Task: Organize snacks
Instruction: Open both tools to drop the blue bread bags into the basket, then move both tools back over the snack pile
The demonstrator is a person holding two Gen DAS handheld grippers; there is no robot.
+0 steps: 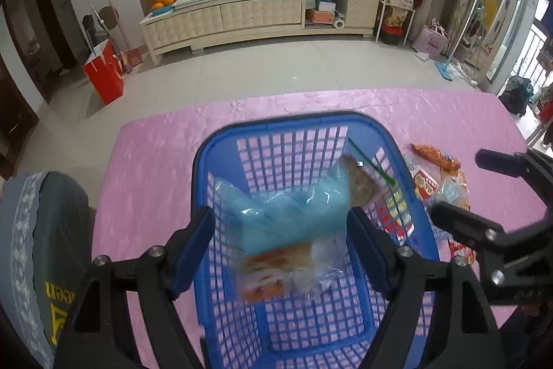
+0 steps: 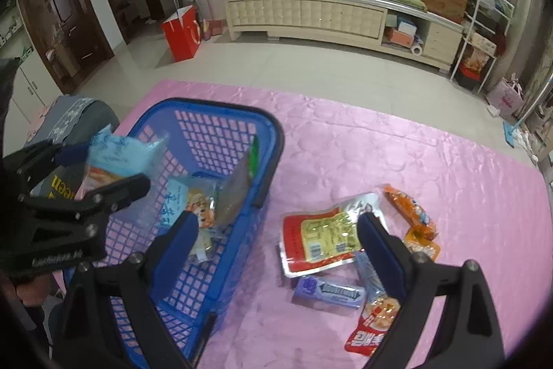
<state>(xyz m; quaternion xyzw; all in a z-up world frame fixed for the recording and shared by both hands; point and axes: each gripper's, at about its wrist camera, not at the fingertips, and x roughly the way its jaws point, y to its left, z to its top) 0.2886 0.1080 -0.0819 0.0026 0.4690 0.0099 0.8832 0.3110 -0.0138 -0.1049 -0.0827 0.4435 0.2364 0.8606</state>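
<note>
Over the blue basket [image 1: 276,121], your left gripper [image 1: 281,223] hangs with its jaws set wide and a pale blue snack bag [image 1: 293,206] between them. The bag is blurred, so I cannot tell whether the pads press on it or it hangs loose. Several packets already lie in the basket beneath it.

Your right gripper [image 2: 280,223] is spread and holds nothing. It is aimed down at the loose snacks on the pink tablecloth [image 2: 414,161], just beside the basket's right wall. That hand is clearly the nearer one to them.

Closest is the red-and-yellow pouch [image 2: 318,237], lying flat ahead of the tips and nearer your right finger than your left. Its long axis seems to run across the view, roughly along the line your jaws close on. You would probably need to roll the wrist to pinch its shorter width, or take it by an edge.

A purple gum pack [image 2: 328,293] sits nearer you than the pouch. An orange sausage stick [image 2: 411,210] lies aslant on the pouch's far right. A red packet [image 2: 373,324] is partly hidden behind your right finger.
</note>
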